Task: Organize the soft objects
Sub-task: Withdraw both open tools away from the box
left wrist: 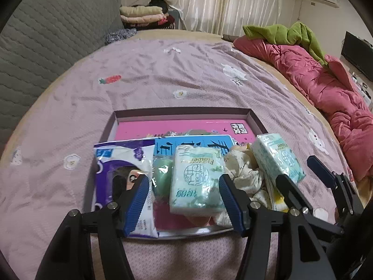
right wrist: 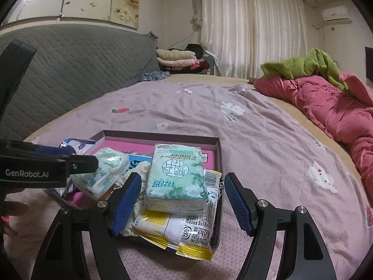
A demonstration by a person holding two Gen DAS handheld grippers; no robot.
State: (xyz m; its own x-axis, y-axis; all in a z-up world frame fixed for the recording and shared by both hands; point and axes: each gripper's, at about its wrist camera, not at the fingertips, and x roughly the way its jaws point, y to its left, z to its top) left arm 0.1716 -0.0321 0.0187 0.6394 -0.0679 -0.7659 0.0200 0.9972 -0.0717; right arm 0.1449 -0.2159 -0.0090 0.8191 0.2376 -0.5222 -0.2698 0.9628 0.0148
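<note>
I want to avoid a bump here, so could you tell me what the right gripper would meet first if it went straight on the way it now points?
Most likely the green tissue pack lying on the yellow-and-white packet in the tray. It sits between the open right gripper fingers, untouched; depth is uncertain.

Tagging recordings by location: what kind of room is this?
Most likely a home bedroom: a bed under a lilac bedspread, a rumpled pink quilt, and white curtains across the far wall.

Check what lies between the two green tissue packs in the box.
A crumpled floral cloth lies between the left pack and the right pack, seen in the left wrist view.
</note>
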